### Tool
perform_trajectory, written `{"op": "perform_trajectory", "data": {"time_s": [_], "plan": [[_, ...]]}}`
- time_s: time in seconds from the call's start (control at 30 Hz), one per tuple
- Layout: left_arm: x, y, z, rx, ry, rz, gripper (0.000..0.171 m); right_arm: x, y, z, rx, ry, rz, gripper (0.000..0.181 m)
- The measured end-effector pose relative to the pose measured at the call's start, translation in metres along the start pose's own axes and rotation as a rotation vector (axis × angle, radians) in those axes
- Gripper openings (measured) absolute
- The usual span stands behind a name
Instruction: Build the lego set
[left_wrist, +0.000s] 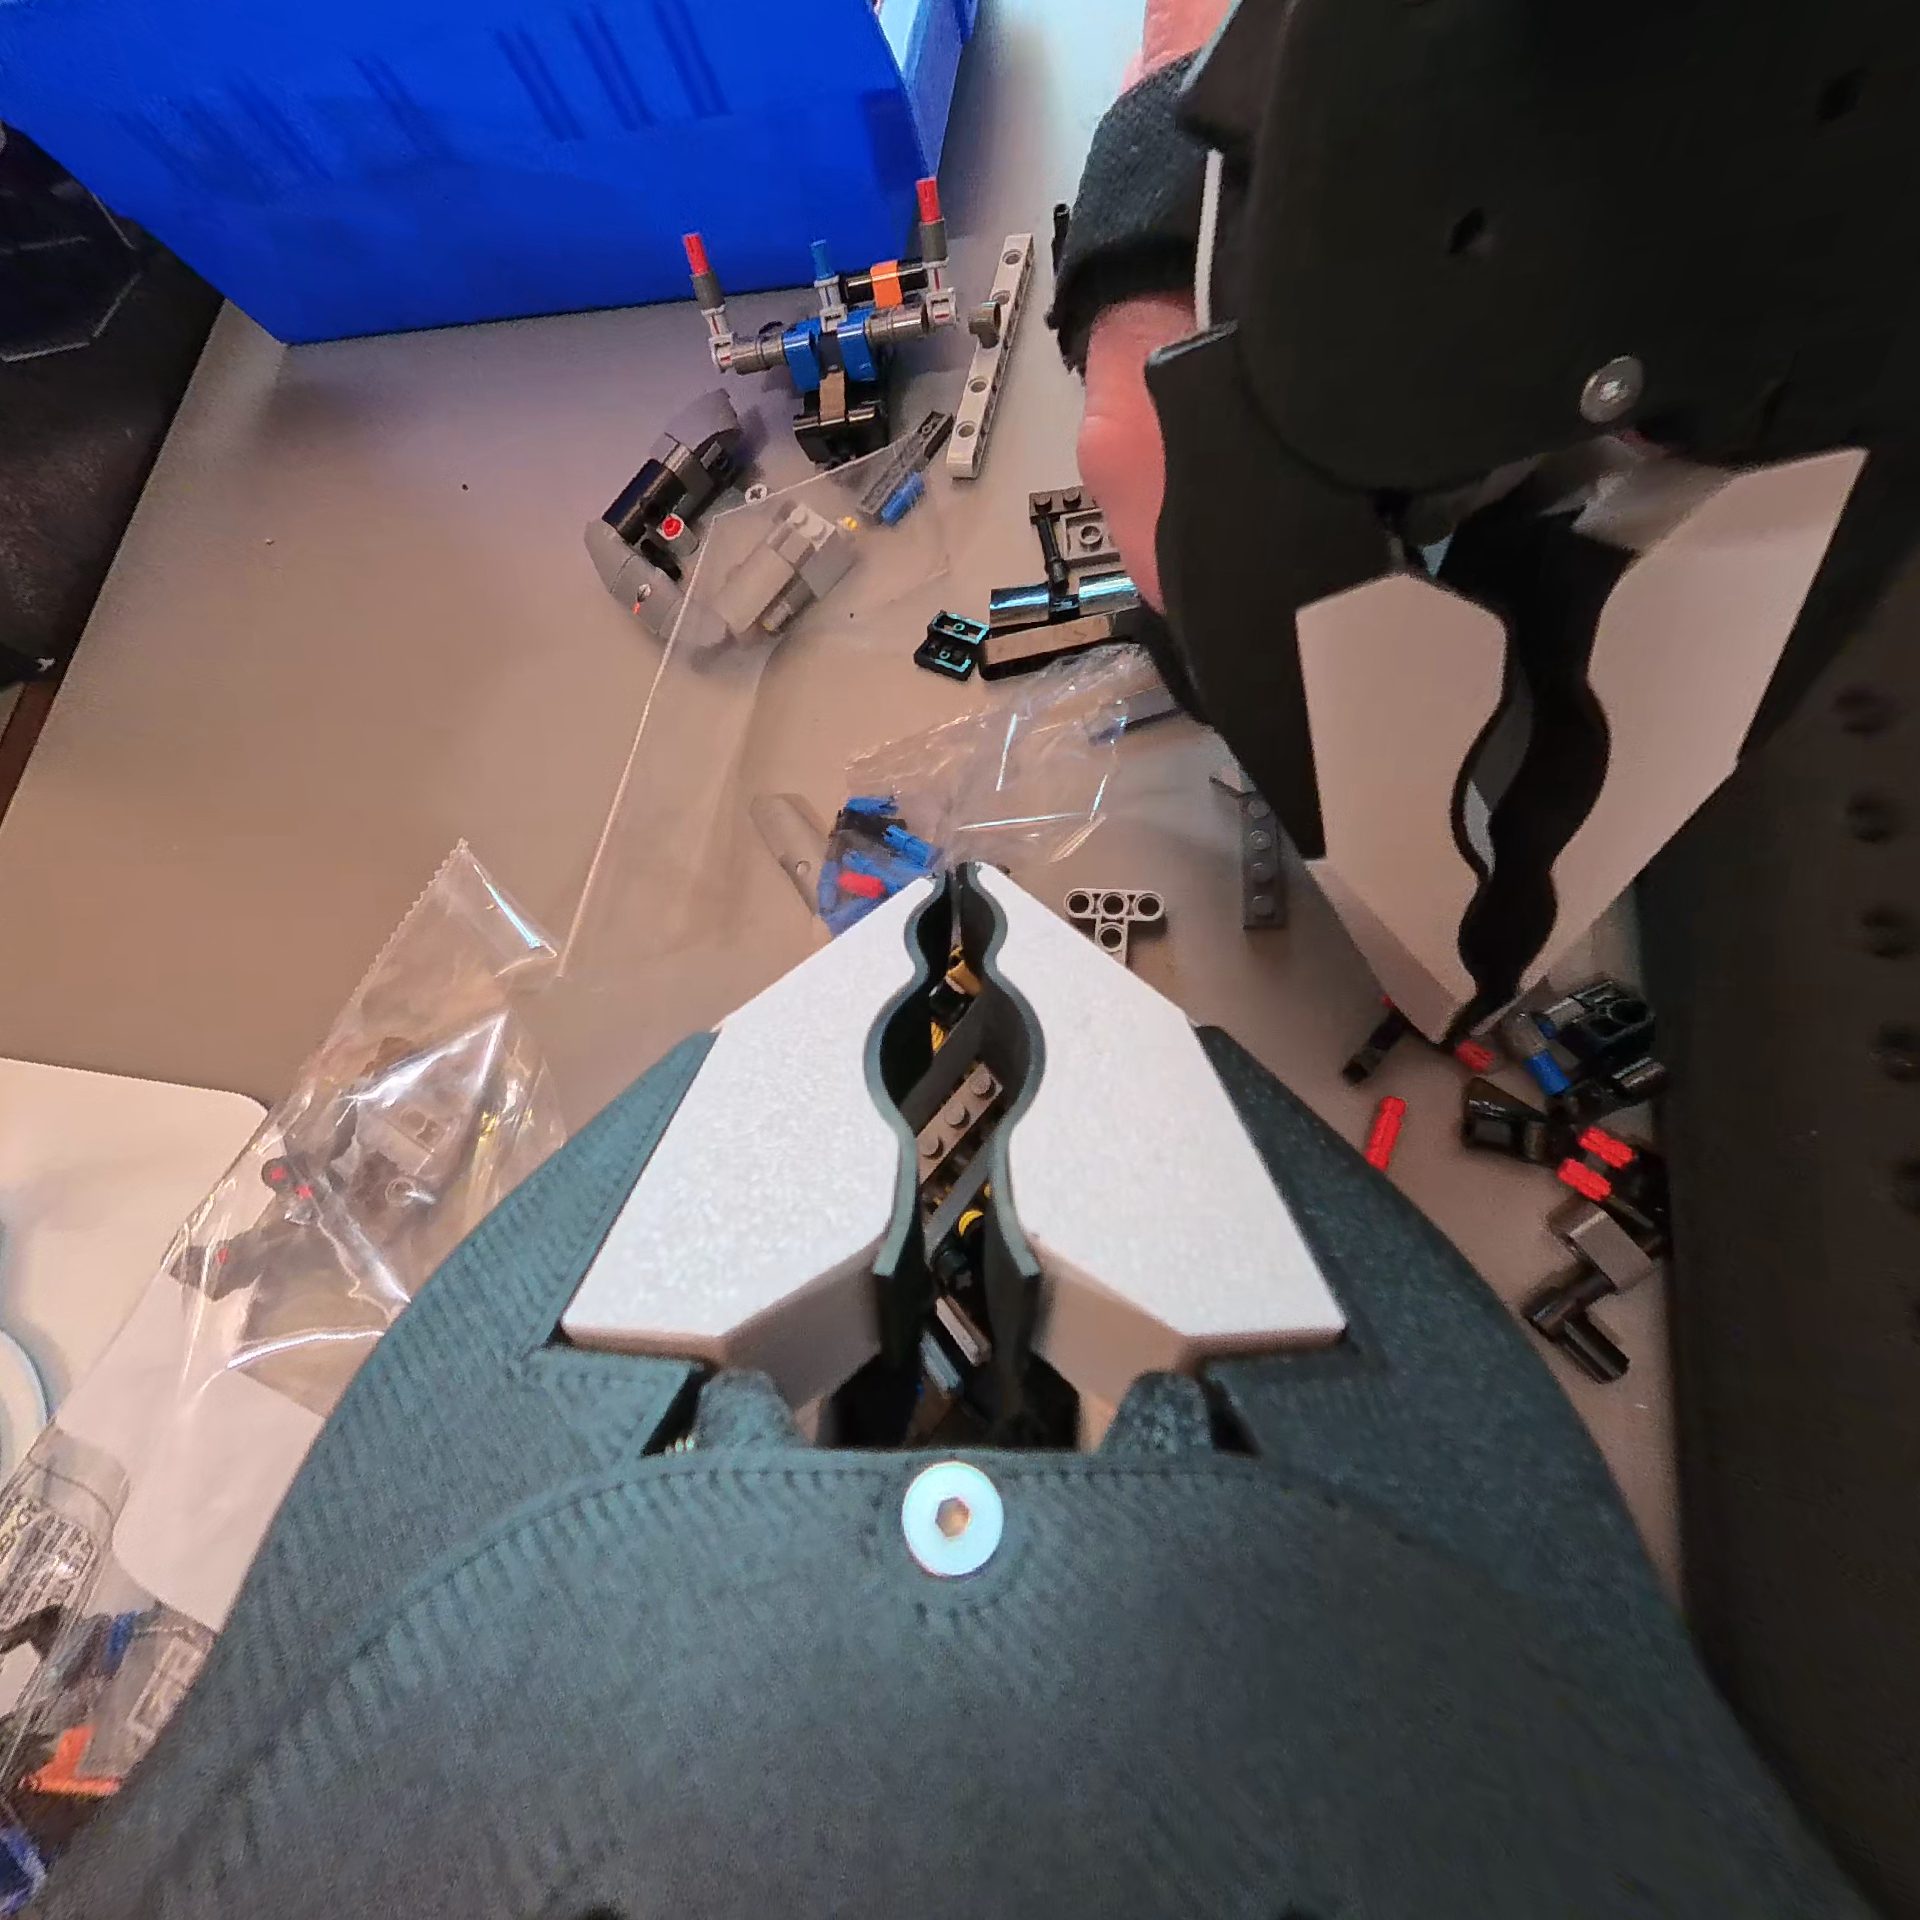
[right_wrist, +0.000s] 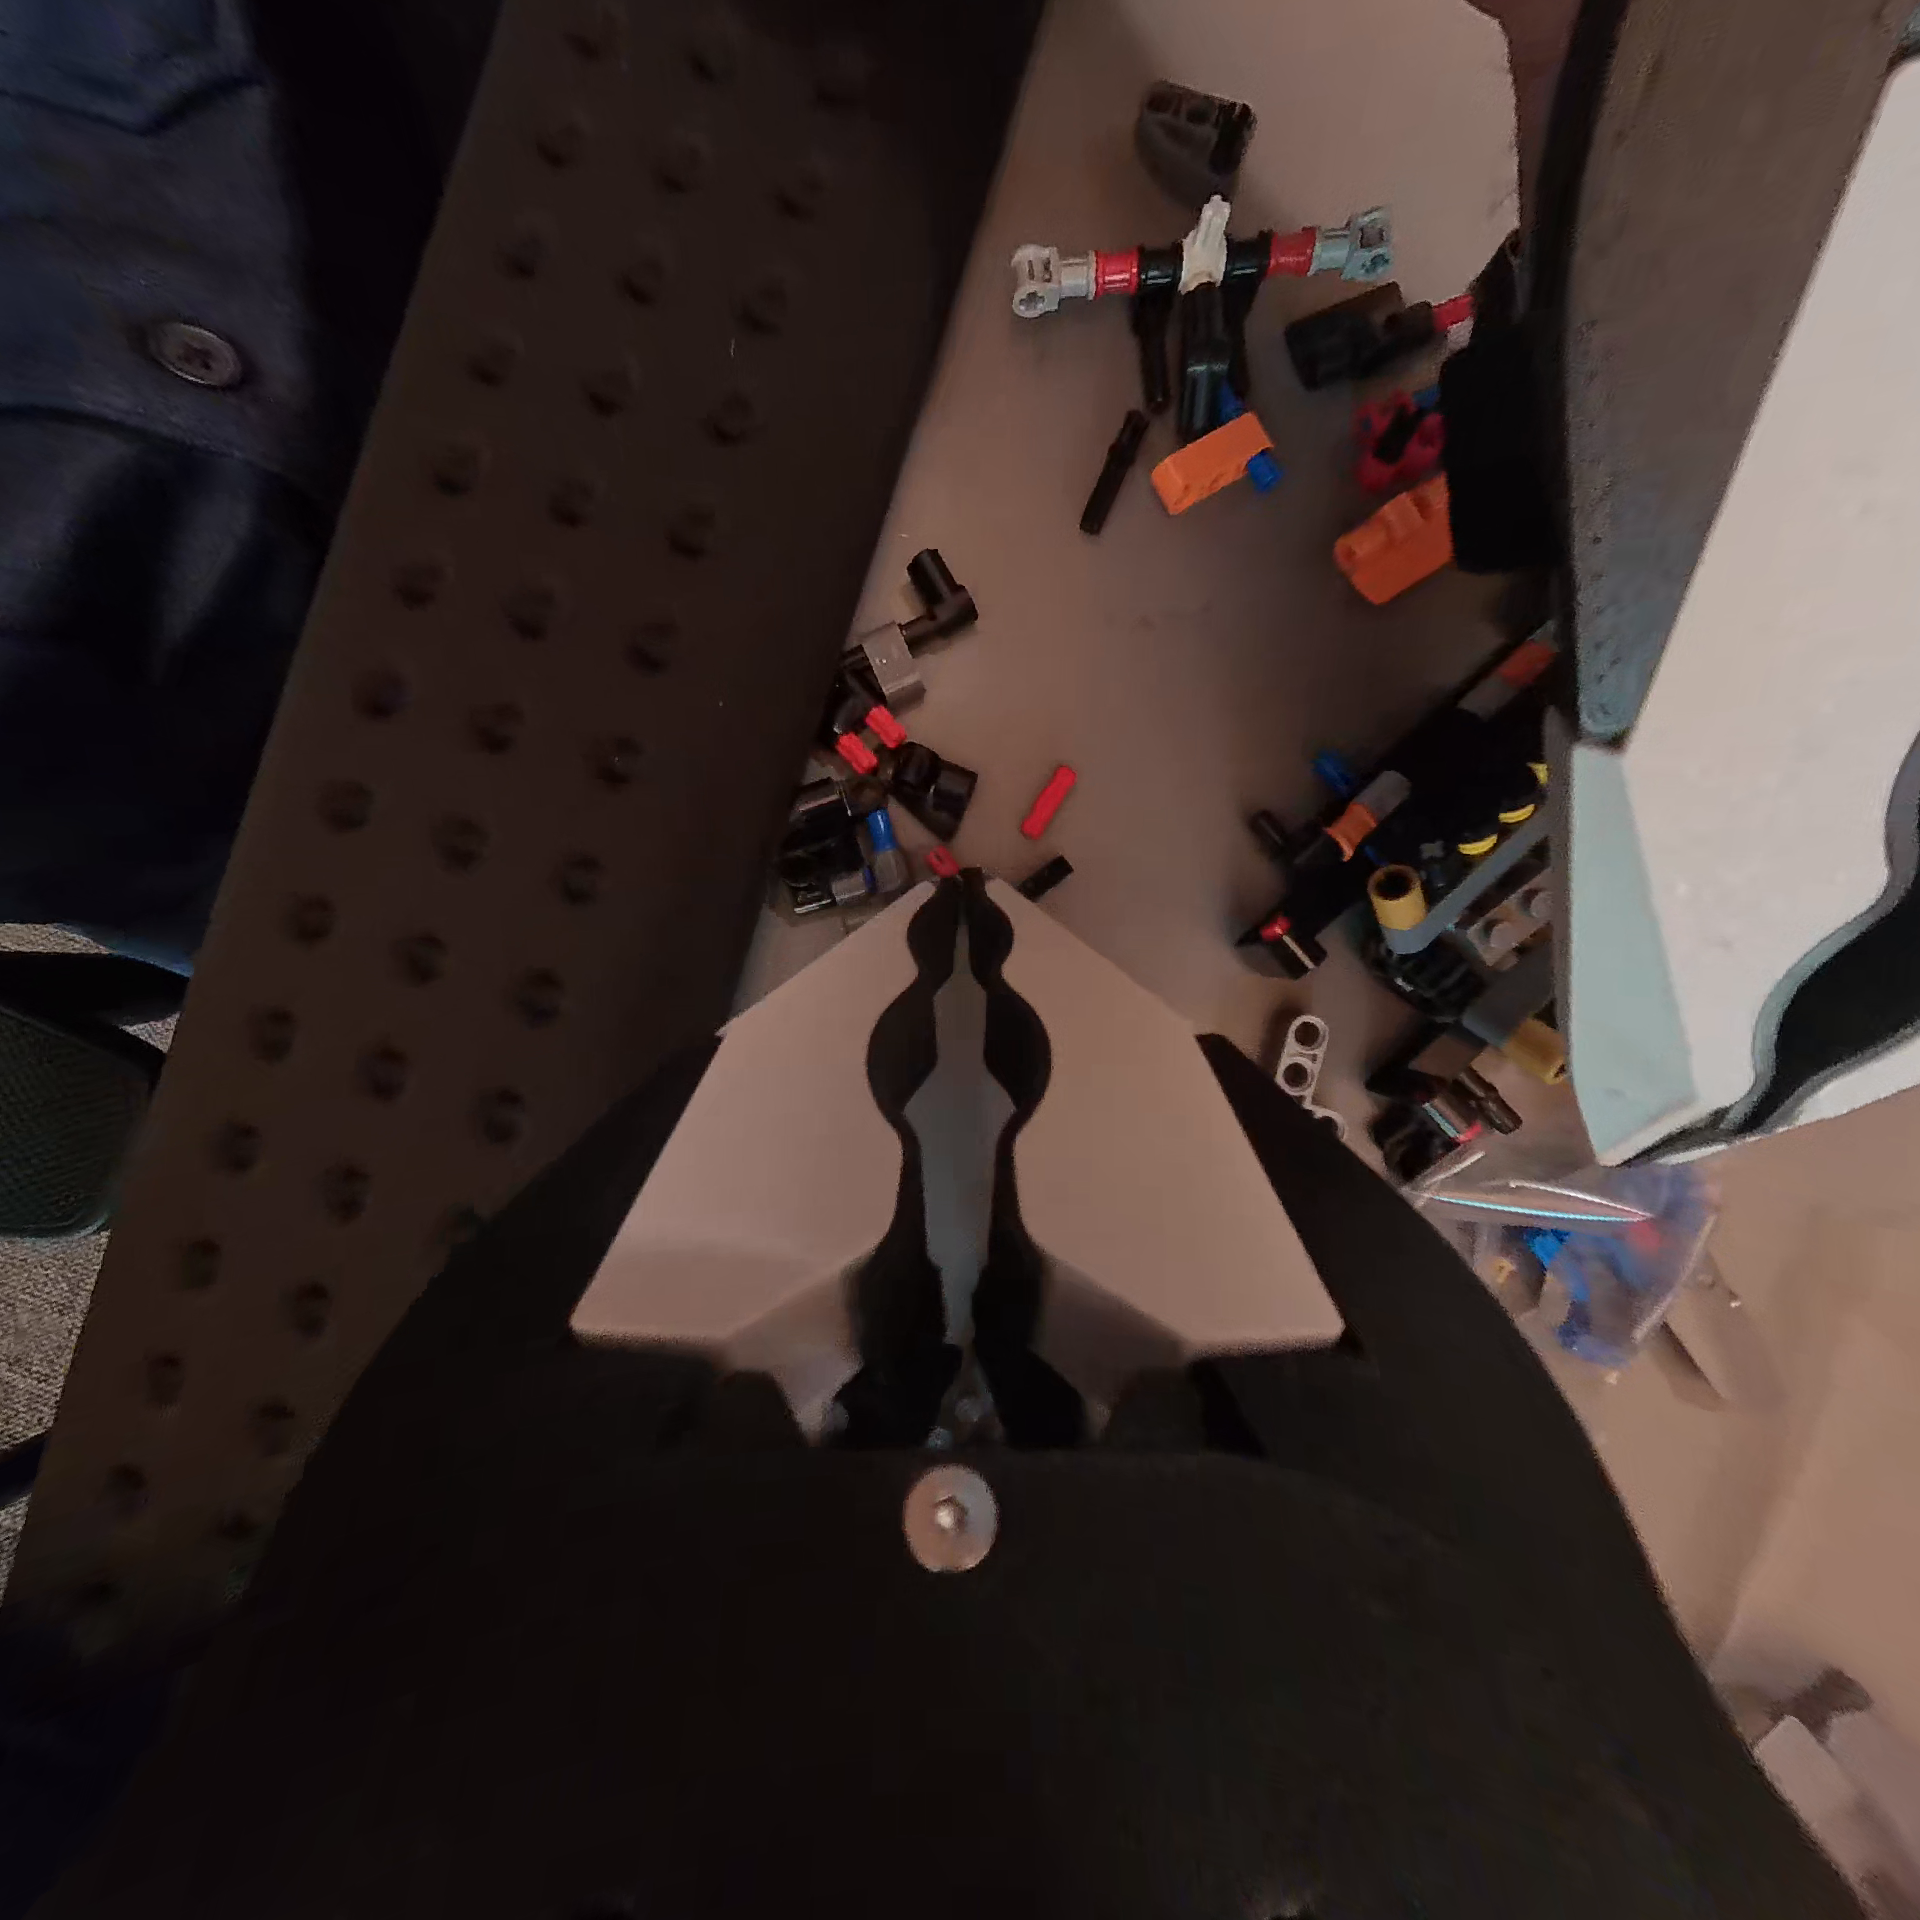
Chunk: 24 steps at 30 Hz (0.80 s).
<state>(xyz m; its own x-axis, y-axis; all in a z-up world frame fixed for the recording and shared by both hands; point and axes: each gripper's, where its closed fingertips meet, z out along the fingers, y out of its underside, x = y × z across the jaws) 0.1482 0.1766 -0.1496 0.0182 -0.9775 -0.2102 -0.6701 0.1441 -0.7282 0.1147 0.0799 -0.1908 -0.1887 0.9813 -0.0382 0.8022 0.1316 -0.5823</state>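
My left gripper is shut, and its tips pinch the gathered edge of a clear plastic bag that holds blue pieces. The bag also shows in the right wrist view, under the left gripper's finger. A black and grey Lego assembly with yellow parts lies on the table below the left gripper and shows through its finger gaps. My right gripper is shut with its tips down at the table. A small red pin touches its left tip. I cannot tell whether the pin is pinched.
A blue bin stands at the back left. Sub-builds, bags of parts and a grey T-beam lie on the grey table. A dark studded strip borders a pile of loose pieces. Farther off lie an axle build and orange pieces. Some 11 cm of space lies between my two pairs of fingers.
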Motion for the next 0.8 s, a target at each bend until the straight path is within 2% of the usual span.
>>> {"op": "perform_trajectory", "data": {"time_s": [0.3,0.5,0.67,0.8], "plan": [[0.000,0.000,0.000,0.000,0.002,0.000,0.000,0.016,0.015,-0.013,-0.032,0.080,0.060,0.000],[0.000,0.000,0.000,0.003,0.000,-0.002,0.000,0.013,-0.010,-0.008,0.053,0.062,0.040,0.005],[0.000,0.000,0.000,0.000,0.002,-0.002,0.000,0.013,-0.013,0.006,0.021,0.050,0.056,0.011],[0.000,0.000,0.001,0.002,0.002,-0.004,0.000,0.013,-0.012,0.016,-0.019,0.048,0.053,0.010]]}}
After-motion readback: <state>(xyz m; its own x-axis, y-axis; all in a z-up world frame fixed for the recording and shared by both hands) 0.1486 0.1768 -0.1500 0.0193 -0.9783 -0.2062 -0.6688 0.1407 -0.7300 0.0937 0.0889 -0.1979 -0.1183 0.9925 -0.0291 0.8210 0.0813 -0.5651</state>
